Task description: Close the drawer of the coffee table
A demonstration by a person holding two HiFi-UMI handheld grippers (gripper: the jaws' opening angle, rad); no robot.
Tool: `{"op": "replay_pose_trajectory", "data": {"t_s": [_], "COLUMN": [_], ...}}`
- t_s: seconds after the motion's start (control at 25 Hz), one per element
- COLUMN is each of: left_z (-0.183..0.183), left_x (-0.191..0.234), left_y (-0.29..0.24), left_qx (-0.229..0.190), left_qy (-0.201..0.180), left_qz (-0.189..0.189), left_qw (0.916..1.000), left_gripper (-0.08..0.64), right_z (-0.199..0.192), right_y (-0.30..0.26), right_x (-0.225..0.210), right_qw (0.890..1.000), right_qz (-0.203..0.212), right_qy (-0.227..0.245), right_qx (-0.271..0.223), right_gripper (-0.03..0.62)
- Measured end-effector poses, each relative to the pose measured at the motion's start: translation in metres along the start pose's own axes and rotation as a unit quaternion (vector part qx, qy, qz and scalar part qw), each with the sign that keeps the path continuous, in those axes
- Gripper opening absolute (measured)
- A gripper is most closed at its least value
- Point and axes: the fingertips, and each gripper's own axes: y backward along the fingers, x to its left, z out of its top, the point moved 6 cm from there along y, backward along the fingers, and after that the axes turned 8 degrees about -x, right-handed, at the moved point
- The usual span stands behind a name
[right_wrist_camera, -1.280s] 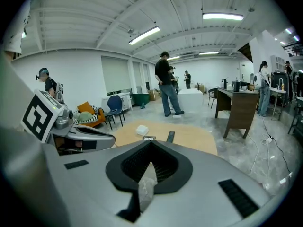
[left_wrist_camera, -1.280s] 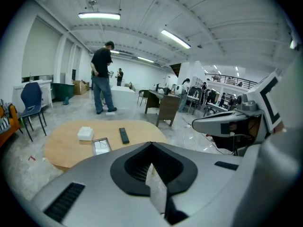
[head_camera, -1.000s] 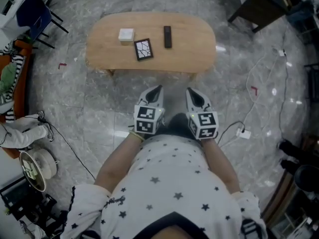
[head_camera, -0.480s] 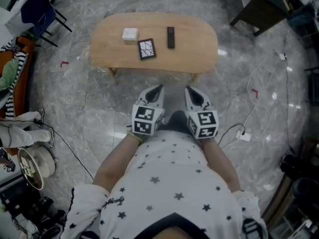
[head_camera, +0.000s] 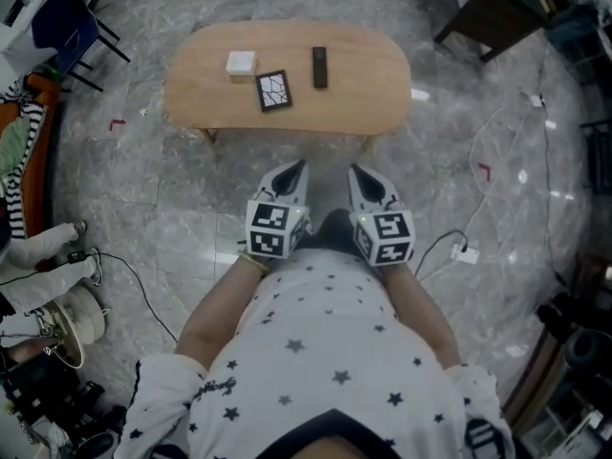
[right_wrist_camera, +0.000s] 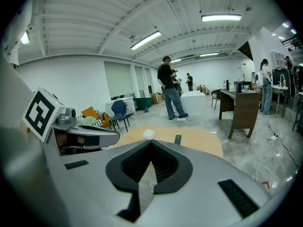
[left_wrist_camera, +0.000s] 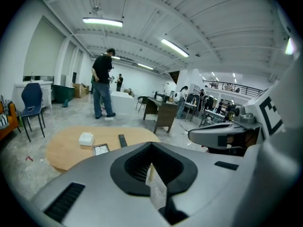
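Straight ahead, coffee table [head_camera: 368,79] — long axis crosswise

I see my white top [head_camera: 325,352] dotted with small dark stars. Beyond the top, my left tool [head_camera: 297,166] and right tool [head_camera: 356,170] are grey, each marked with black-and-white squares.

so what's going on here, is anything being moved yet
Not yet. A person stands facing a wooden table, short of it, with tongs in each hand. The left tongs and right tongs are both shut and empty, held side by side near the body, touching nothing. A box, a remote and a dark patterned square lie on the tabletop. No drawer shows in any view, so its state can't be told.
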Motion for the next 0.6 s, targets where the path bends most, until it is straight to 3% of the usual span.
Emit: {"op": "replay_pose_trajectory", "data": {"t_s": [0.6], "left_z": [0.002], "left_x": [-0.011], "left_y": [0.001], "left_qx": [0.011], "left_qy": [-0.001], "left_qz": [-0.009], "left_qw": [0.9999], "left_gripper": [0.006], "right_z": [0.000], "right_y": [0.004], "right_x": [0.003], "right_qw": [1.000], "right_qz": [0.018], "right_qy": [-0.002], "right_qx": [0.003], "right_gripper": [0.005]}}
